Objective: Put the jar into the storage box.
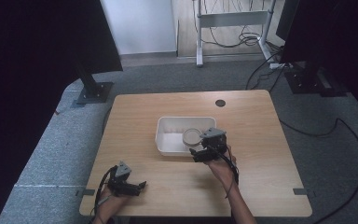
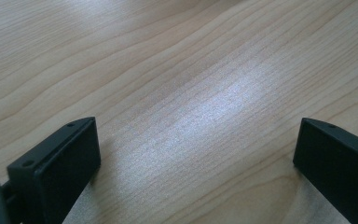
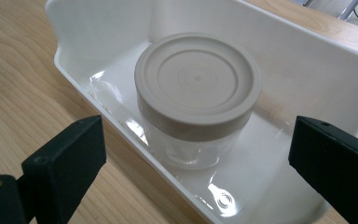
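A white plastic bin [image 1: 167,148] sits in the middle of the wooden table [image 1: 261,154]. Inside it, toward its right end, stands a clear jar [image 1: 192,136] with a beige screw lid. My right gripper [image 1: 200,150] hovers at the bin's near right corner, open. In the right gripper view the jar [image 3: 198,88] stands upright in the bin [image 3: 307,70], beyond the wide-apart jaws of that gripper [image 3: 196,140]. My left gripper [image 1: 140,186] rests low near the table's front left edge. In the left gripper view it [image 2: 196,140] is open over bare wood [image 2: 191,70].
A round cable hole [image 1: 220,102] lies near the table's far edge. Dark panels on black stands [image 1: 93,91] flank the table at left and right. Cables [image 1: 349,140] trail over the grey carpet at right. A white desk frame [image 1: 233,18] stands behind.
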Available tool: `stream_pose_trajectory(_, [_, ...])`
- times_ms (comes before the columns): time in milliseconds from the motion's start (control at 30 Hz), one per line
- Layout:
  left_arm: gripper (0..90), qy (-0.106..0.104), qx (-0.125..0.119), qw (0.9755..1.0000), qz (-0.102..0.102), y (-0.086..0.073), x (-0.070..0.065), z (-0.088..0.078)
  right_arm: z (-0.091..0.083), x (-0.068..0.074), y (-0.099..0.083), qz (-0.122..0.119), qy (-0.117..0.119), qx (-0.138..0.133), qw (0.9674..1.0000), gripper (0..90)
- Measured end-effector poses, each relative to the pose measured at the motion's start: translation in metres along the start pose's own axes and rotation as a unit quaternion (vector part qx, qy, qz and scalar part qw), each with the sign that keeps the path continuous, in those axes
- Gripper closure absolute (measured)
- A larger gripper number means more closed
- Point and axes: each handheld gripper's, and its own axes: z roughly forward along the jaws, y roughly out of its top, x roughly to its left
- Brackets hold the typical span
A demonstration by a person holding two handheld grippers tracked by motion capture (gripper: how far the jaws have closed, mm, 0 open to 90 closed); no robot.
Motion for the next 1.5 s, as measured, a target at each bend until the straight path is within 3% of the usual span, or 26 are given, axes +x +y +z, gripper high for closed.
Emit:
stream_pose_trajectory(767, [0.2,0.0,0.001,1.0,0.001,0.0,0.0,0.0,-0.02,-0.004,-0.015,-0.004,-0.005,-0.009,0.9999,3.4])
stream_pose_trajectory(1500, [0.2,0.0,0.0,1.0,-0.001,0.0,0.0,0.0,-0.033,-0.016,-0.033,0.005,-0.013,-0.006,0.9999,3.5])
